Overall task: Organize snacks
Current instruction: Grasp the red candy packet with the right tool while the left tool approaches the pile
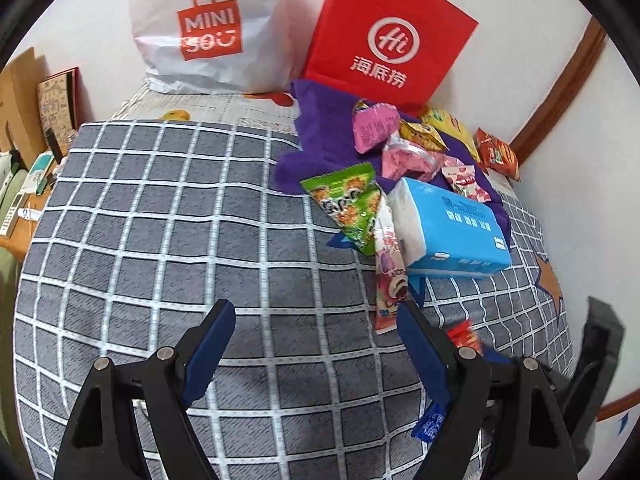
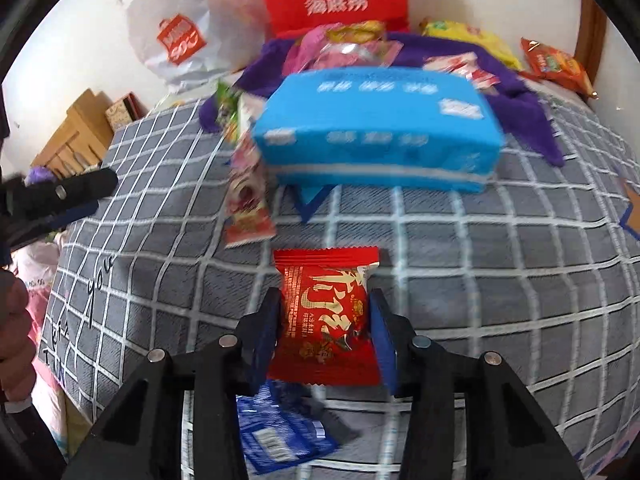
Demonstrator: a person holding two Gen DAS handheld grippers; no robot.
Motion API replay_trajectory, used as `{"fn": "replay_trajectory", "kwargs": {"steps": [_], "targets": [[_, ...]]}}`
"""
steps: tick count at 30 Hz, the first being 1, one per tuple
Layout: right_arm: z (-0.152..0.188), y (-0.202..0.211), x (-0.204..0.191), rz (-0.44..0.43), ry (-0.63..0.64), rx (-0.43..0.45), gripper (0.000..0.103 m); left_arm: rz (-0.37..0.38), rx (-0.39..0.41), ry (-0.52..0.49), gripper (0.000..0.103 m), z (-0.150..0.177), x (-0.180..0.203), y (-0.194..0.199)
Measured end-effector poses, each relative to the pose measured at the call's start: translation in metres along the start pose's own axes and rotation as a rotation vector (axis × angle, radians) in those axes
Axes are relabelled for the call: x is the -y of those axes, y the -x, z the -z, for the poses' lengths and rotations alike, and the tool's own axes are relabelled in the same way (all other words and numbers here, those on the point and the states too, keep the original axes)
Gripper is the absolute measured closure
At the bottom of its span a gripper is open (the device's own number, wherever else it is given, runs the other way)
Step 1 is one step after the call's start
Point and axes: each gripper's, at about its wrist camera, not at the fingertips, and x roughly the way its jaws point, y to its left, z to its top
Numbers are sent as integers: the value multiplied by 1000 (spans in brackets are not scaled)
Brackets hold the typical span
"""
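I have the right hand-held gripper (image 2: 326, 322) clamped on a red snack packet (image 2: 326, 316), one blue pad (image 2: 267, 332) on each of its side edges. The packet stands between the jaws with its long axis running away from my camera, its crimped top edge toward the head of the bed (image 2: 480, 280). It sits over the grey checked cover in the near middle of the bed, just short of the blue tissue pack (image 2: 376, 140). Whether it is off the cover or resting on it I cannot tell. A blue packet (image 2: 280, 432) lies flat on the cover directly beneath my right jaws.

My left hand-held gripper (image 1: 316, 320) has its jaws apart with nothing between them, hanging over bare cover toward the left side of the bed. From the left wrist view the red packet shows only as a blurred scrap (image 1: 466, 334) just beyond my right-hand finger, so the right hand plainly owns it.

The rest of the snacks lie farther away, on and around the purple cloth (image 1: 320, 140) toward the bed's far right corner: a green packet (image 1: 348, 204), a long pink packet (image 1: 388, 272) and pink bags (image 1: 374, 126). The red paper bag (image 1: 390, 36) stands against the wall behind them. I judge the coming move to be a carry forward from here.
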Motion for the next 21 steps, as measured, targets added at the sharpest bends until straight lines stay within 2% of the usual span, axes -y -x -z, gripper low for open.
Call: {"fn": "replay_trajectory", "kwargs": {"steps": [4,7,9,11,15,21], "targets": [[-8,12,28,68,0,66,60,11,-10,-13,21,-1,13,-15],[-12,12,58,146,7,108,60,11,-21,-27,22,-1,25,-31],[-15,6,80,239,28,125,60,4,-15,-32,22,-1,33,-42],[-16,1,95,283,51,133,60,4,-5,-40,23,-1,38,-50],[-12,-6,120,274,49,158,60,-20,30,-89,23,0,52,-68],[-15,-10,125,211,37,159,59,-99,77,-198,29,4,68,-88]]}}
